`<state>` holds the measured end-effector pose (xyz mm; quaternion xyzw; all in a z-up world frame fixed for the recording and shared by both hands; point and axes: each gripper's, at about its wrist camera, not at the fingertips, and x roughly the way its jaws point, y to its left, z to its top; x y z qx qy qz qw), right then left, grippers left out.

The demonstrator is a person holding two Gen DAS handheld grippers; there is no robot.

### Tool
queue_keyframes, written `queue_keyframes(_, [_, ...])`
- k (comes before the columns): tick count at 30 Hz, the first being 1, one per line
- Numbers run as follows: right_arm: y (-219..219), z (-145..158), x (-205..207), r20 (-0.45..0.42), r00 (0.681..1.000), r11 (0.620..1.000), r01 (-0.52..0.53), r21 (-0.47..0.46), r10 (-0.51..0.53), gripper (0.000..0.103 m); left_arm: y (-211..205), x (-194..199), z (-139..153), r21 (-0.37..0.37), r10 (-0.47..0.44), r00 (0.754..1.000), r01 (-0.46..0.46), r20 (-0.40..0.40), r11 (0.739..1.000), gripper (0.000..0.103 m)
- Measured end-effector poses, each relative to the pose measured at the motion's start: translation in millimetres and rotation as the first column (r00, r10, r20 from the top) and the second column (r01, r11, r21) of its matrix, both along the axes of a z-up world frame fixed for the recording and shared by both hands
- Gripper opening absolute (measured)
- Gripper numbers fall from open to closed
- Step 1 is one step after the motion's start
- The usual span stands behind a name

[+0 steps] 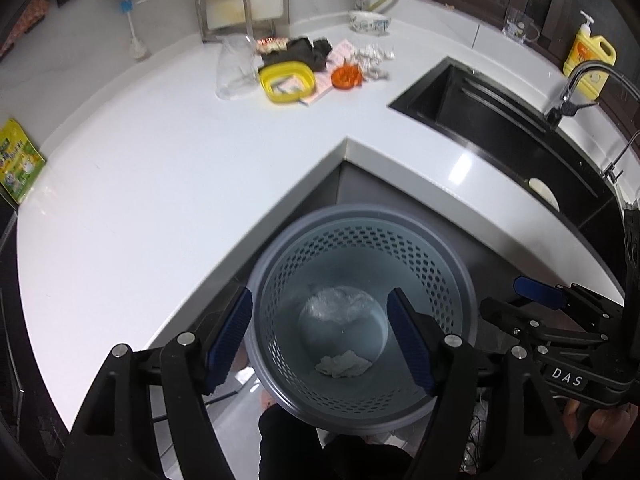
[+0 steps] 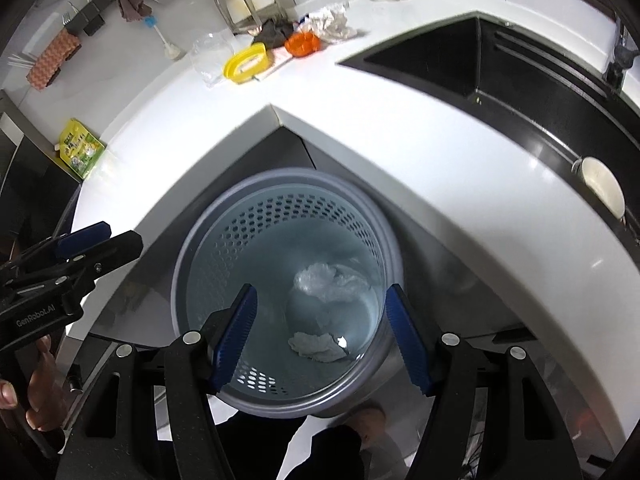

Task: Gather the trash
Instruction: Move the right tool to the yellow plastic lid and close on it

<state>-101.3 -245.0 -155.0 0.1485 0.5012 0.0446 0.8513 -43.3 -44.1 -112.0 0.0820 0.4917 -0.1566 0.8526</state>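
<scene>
Two crumpled wads, clear plastic [image 2: 330, 282], white tissue [image 2: 316, 346], inside round perforated bin [image 2: 280, 216]

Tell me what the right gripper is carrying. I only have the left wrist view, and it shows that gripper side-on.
Observer: Nothing. In the right wrist view the right gripper is open, with no item between its blue pads. It hangs over the bin.
Operator: Now describe my left gripper from the outside.
Observer: The right wrist view catches the left gripper from the side, beside the bin rather than over it. A bare hand wraps its handle at the lower left, which your own view never shows.
</scene>
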Motion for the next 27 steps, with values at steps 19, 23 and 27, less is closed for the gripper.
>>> queue_keyframes(19, [45.3, 53.1, 59.4, 0.137, 0.989, 0.999, 0.048, -0.015, -0.046, 0.066, 75.3, 74.8, 64.3, -0.017, 0.055, 0.99, -0.053, 0.129, 0.998, 0.079])
queue_keyframes(23, [62.3, 62.2, 85.9, 0.162, 0.984, 0.995, 0.083, -0.047, -0.075, 0.066, 86.8, 113.6, 70.3, -0.02, 0.023, 0.987, -0.02, 0.158, 1.0, 0.081])
queue_keyframes(27, [76.1, 68.5, 112.2, 0.189, 0.978, 0.991, 0.105, -0.08, -0.088, 0.071, 91.0, 149.9, 68.9, -0.022, -0.023, 0.985, 0.027, 0.171, 0.999, 0.082])
